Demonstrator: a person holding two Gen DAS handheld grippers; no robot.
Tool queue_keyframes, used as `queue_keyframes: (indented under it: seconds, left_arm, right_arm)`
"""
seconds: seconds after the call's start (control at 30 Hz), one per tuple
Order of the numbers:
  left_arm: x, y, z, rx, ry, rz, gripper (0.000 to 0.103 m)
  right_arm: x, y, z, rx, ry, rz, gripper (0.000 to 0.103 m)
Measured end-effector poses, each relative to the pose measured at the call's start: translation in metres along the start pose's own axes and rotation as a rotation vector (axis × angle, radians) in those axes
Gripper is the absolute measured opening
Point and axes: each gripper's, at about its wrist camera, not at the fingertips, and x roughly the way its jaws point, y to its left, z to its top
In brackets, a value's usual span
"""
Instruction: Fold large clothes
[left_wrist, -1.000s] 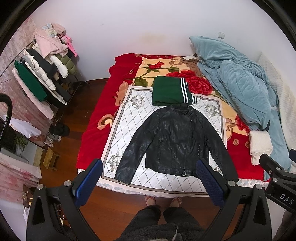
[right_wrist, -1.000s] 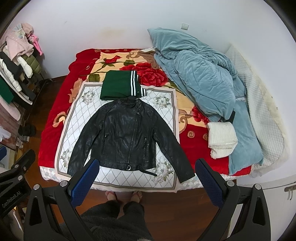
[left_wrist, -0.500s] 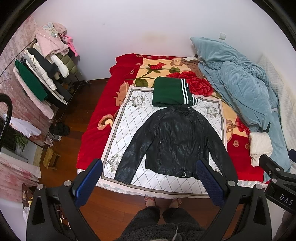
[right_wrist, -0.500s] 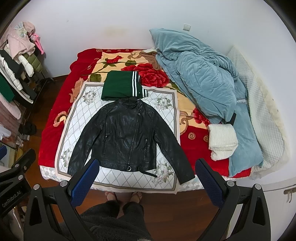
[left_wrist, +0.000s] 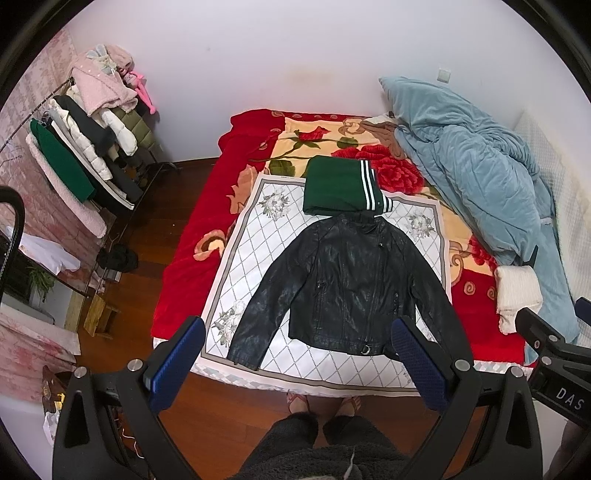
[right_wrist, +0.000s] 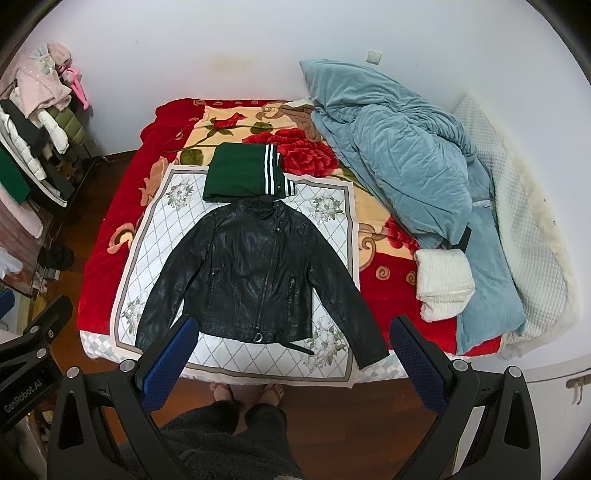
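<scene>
a: what's carrying everything?
b: a bed (right_wrist: 110, 280), covered by a red blanket with rose print (right_wrist: 303, 155). wooden floor (left_wrist: 159, 221) around it.
a: directly on the blanket?
b: white diamond-pattern cloth (right_wrist: 147, 258) at the near end, hanging a bit over the edge. crumpled blue quilt (right_wrist: 399, 166) along the right side, a folded white towel (right_wrist: 443, 288) just beside it.
a: on the white cloth?
b: black leather jacket (right_wrist: 255, 273) flat, front up, sleeves spread, right cuff reaching off the cloth corner. folded green garment with white stripes (right_wrist: 243, 173) touching its collar, half on the cloth, half on the blanket.
a: beyond the quilt?
b: white quilted mattress pad (right_wrist: 524, 229) at the far right.
</scene>
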Motion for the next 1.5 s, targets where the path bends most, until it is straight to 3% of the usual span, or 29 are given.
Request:
queue_keyframes:
  seconds: [1.1, 1.2, 1.3, 1.43, 1.5]
  left_arm:
    - [0.001, -0.001, 0.003, -0.001, -0.005, -0.002, 0.103]
    - [0.011, -0.004, 0.011, 0.004, -0.053, 0.018, 0.103]
    - [0.041, -0.009, 0.022, 0.009, -0.096, 0.057, 0.103]
    - [0.105, -0.017, 0.032, 0.039, -0.101, 0.093, 0.103]
    - [0.135, -0.017, 0.028, 0.057, -0.092, 0.115, 0.103]
  right_arm:
    - [-0.002, 0.009, 0.015, 0.007, -0.006, 0.006, 0.103]
    - [0.000, 0.007, 0.020, 0.037, -0.004, 0.012, 0.103]
    - [0.031, -0.008, 0.017, 0.126, -0.004, 0.046, 0.103]
    - [0.108, -0.048, 0.001, 0.340, 0.092, 0.073, 0.103]
    - [0.151, -0.073, -0.019, 0.466, 0.130, 0.066, 0.095]
